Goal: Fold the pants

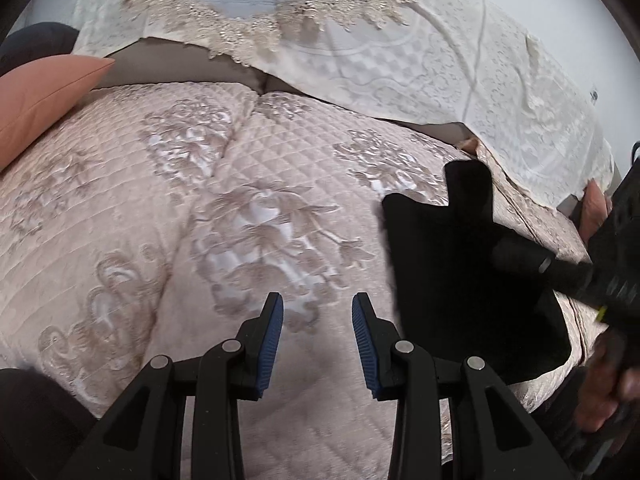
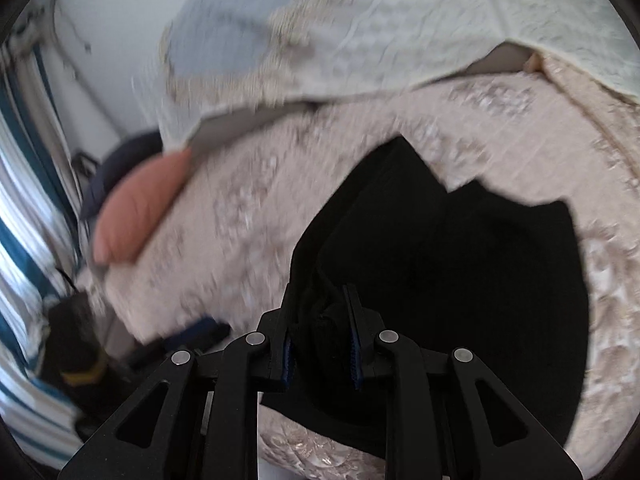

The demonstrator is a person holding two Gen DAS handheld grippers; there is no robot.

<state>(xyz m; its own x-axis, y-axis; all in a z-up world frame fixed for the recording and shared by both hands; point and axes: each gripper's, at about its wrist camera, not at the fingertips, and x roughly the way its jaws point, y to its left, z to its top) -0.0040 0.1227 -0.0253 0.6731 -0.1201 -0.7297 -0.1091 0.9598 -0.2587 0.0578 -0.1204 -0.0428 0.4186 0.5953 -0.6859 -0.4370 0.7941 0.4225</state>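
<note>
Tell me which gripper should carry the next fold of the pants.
Right. The right gripper already pinches the black pants; the left gripper is open over bare quilt, beside them.

From my left gripper [image 1: 317, 322], the pants [image 1: 460, 280] lay on the quilted cover [image 1: 160, 220] at two o'clock, the cushion [image 1: 44, 100] at ten, the lace throw [image 1: 400, 60] behind at twelve.

No legible text, labels or numbers on anything here
</note>
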